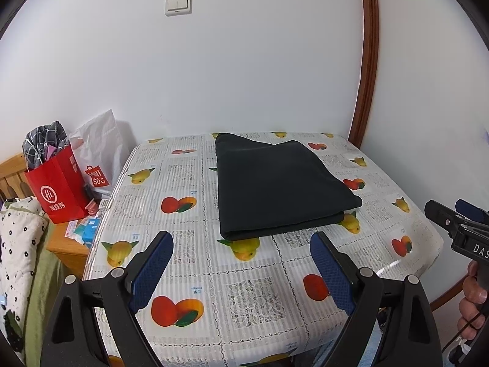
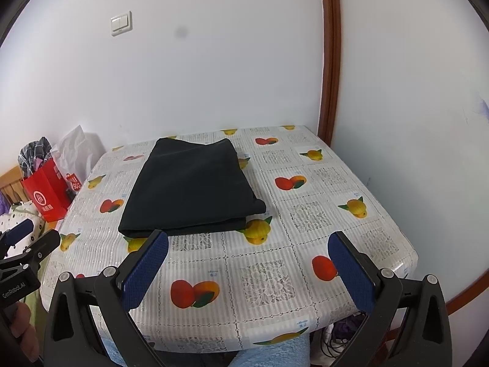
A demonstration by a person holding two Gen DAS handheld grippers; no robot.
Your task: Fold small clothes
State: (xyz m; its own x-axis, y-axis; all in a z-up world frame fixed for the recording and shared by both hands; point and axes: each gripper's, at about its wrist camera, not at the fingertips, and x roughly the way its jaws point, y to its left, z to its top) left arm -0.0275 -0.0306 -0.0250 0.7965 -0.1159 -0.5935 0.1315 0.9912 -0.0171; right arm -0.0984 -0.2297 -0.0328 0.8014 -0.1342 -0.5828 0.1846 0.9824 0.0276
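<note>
Just fruit-print tbl (image 1: 262, 293), white wall (image 1: 244, 76).

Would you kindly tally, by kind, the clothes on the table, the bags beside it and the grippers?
Folded dark garment on the table: 1
Bags, red and white: 2
Grippers, left and right, both open: 2
Total: 5
</note>
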